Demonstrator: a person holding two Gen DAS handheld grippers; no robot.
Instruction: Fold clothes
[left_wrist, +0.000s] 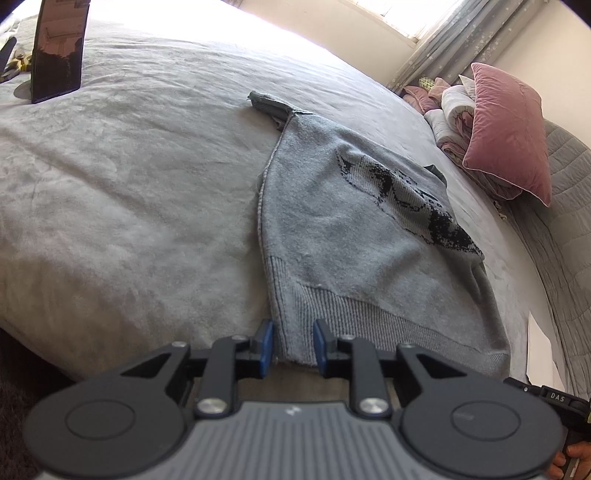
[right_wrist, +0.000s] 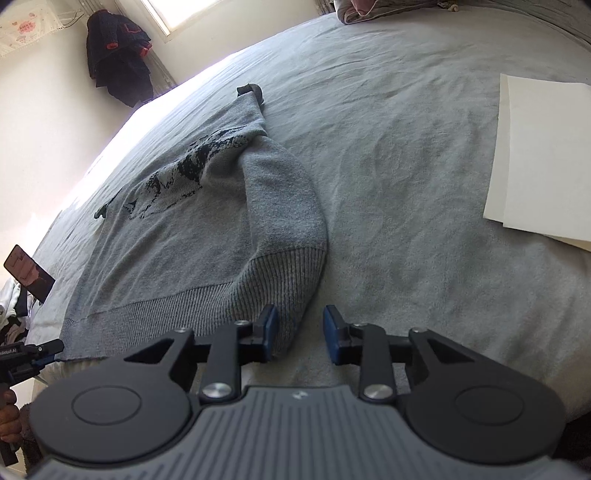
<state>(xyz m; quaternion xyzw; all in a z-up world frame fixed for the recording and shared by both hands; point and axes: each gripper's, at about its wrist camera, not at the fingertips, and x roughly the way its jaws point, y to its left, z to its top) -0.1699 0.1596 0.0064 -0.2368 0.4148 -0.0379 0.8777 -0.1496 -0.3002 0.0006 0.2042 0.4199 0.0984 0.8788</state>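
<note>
Glare from the window washes out the far part of the bed (left_wrist: 129, 184), so its far edge cannot be made out. The grey sweater (left_wrist: 332, 229) lies flat on the bed's grey cover, ribbed hem toward the near edge. Its sleeves are folded over the body, so the black knitted pattern (left_wrist: 417, 206) shows only in part and what it depicts is hard to tell. One dark cuff (left_wrist: 266, 103) pokes out past the sweater's far end.

The left gripper (left_wrist: 293, 349) stands narrowly parted, its blue pads on either side of the hem's left corner without pinching it. The right gripper (right_wrist: 300, 338) is open somewhat wider at the hem's right corner, where the folded sleeve's ribbed cuff (right_wrist: 291, 295) lies by the left pad; nothing is held.

A white sheet (right_wrist: 543, 155), cut off by the frame, lies right of the sweater. A pink pillow (left_wrist: 509, 129) sits beyond it, and a dark phone (left_wrist: 59, 48) stands upright to its far left.
</note>
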